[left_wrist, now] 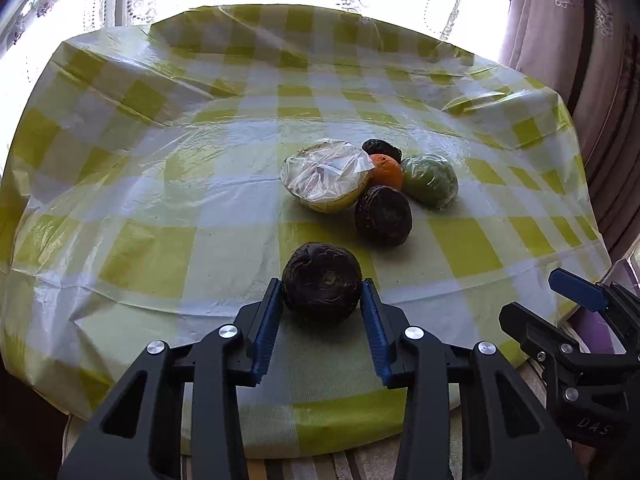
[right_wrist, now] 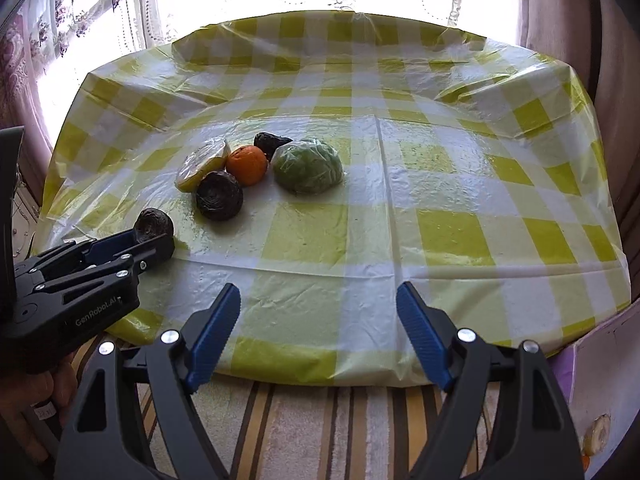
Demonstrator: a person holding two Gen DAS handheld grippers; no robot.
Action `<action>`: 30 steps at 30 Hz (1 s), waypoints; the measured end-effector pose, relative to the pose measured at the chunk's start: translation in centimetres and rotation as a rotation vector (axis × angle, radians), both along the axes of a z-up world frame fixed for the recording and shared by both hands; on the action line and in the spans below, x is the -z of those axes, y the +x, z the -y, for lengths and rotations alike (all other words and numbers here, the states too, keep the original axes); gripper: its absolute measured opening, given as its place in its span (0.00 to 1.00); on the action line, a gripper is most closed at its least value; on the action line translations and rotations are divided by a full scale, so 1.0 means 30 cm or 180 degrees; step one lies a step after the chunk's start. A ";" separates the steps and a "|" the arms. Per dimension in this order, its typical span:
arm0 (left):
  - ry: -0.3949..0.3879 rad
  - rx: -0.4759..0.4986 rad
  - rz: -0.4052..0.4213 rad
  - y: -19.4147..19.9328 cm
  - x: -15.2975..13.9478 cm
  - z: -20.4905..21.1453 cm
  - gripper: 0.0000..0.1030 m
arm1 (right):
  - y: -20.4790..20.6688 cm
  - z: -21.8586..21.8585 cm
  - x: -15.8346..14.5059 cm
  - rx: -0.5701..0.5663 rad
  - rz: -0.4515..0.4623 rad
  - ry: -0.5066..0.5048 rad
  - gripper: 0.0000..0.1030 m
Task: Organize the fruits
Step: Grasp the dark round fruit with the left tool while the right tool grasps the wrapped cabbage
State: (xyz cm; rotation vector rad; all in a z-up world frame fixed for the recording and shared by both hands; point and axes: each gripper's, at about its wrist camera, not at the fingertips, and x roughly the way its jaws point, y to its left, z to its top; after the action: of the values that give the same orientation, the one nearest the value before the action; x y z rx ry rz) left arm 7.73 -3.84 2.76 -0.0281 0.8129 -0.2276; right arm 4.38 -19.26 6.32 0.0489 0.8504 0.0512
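Yellow-and-white cloth: a checked cover under clear plastic lies over the desk [right_wrist: 400, 216].
Fruit pile: a plastic-wrapped yellow half fruit [left_wrist: 326, 178], an orange [left_wrist: 385, 171], a wrapped green fruit [left_wrist: 430, 180] and two dark wrinkled fruits [left_wrist: 383, 215] [left_wrist: 382, 149] sit bunched together mid-desk, touching or nearly so.
Left tool [left_wrist: 322, 296]: clenched on a third dark wrinkled fruit [left_wrist: 321, 282], near the front edge, apart from the pile; whether it rests on the cloth cannot be told.
Right tool [right_wrist: 318, 300]: released — jaws wide, nothing between them, at the front edge.
Progress: judged mostly done — five fruits are grouped, and the held one appears to be the last still apart.
Writing: "GenRobot.AI" on the left tool's body; faint letters like "DAS" on the right tool's body.
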 end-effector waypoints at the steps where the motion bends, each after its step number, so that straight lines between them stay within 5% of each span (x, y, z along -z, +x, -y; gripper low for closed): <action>1: -0.0032 -0.0011 0.0010 -0.002 0.001 -0.006 0.38 | 0.008 0.000 0.000 0.0014 0.0004 0.0009 0.78; 10: -0.0108 -0.0081 0.0093 -0.020 0.001 -0.024 0.37 | 0.138 0.022 -0.005 0.0213 -0.0026 0.0006 0.78; 30: -0.0148 -0.0074 0.0113 -0.025 0.003 -0.030 0.37 | 0.465 -0.047 0.044 -0.0332 -0.0373 -0.0289 0.71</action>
State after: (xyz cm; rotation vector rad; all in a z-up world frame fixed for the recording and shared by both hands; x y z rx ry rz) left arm 6.97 -2.93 2.66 -0.0769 0.7715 -0.2244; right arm 18.32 -17.86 4.99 -0.0784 0.9710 0.1084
